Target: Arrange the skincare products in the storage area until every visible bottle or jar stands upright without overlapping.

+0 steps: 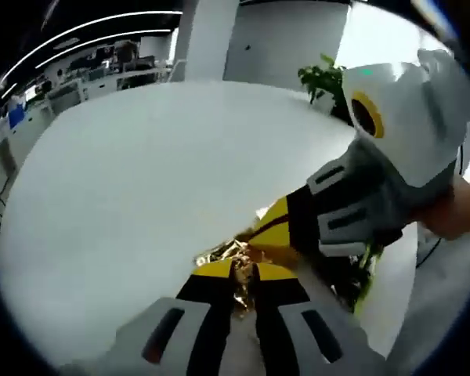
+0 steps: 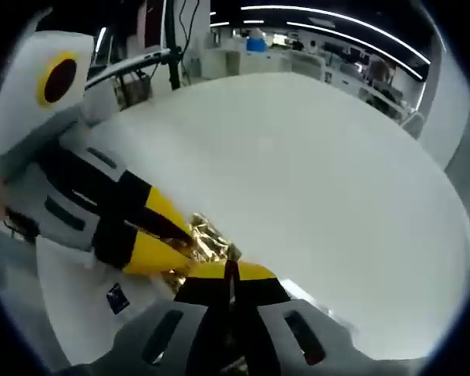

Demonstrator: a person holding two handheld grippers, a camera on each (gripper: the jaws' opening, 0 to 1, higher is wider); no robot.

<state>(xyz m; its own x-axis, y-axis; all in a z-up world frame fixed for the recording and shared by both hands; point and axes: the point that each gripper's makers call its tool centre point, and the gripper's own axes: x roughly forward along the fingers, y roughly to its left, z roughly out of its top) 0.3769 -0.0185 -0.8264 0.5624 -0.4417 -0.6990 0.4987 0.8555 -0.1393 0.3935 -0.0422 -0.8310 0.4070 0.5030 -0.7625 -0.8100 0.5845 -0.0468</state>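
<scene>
Between your two claws, both clamped on a crinkly gold item point(image 2: 205, 244) over white table point(image 2: 313, 172): you're mid-grab; next, prob. stand it upright w/ care.

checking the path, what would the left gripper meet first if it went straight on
The crinkled gold foil item sits right at the left gripper's tips, so it meets that first; the right gripper crowds close beside it.

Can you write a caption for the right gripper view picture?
Two yellow-tipped grippers pinch a crinkly gold foil piece over a white table.
</scene>
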